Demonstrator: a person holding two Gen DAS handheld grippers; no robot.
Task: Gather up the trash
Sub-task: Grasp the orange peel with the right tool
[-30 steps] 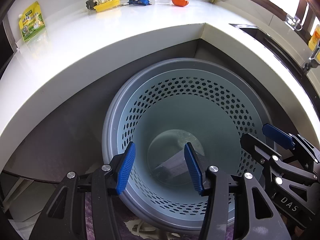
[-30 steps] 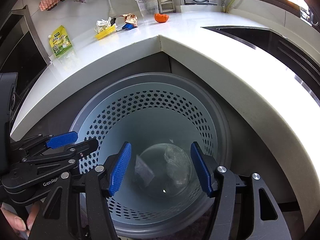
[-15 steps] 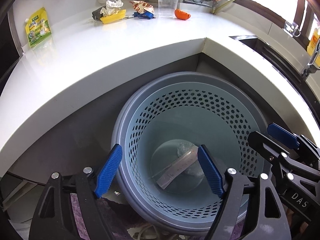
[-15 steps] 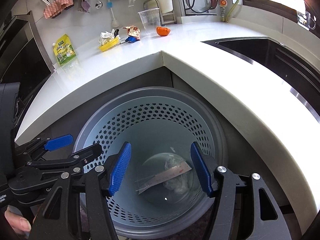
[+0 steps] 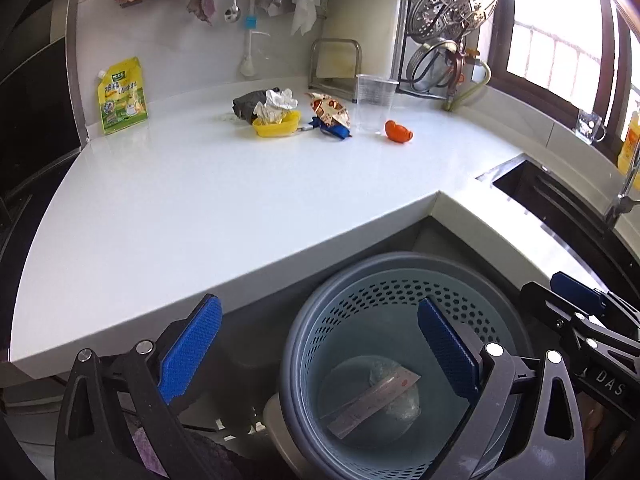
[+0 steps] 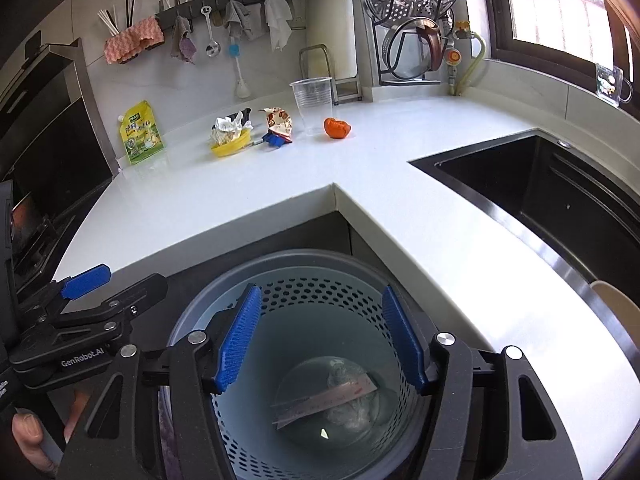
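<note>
A grey perforated bin stands below the counter corner. A flat wrapper and crumpled clear plastic lie at its bottom. My left gripper is open and empty above the bin's left rim. My right gripper is open and empty over the bin. On the white counter far back lie a yellow tray with crumpled paper, a snack wrapper, an orange peel and a clear plastic cup.
A green-yellow pouch leans on the wall at the left. A dark sink is set in the counter at right. Cloths and utensils hang on a wall rail. A dish rack stands at the back.
Both grippers have risen and tilted up from the bin, so the counter and wall now show. The left jaws opened wider. The flat wrapper came to rest at the bin's bottom.
</note>
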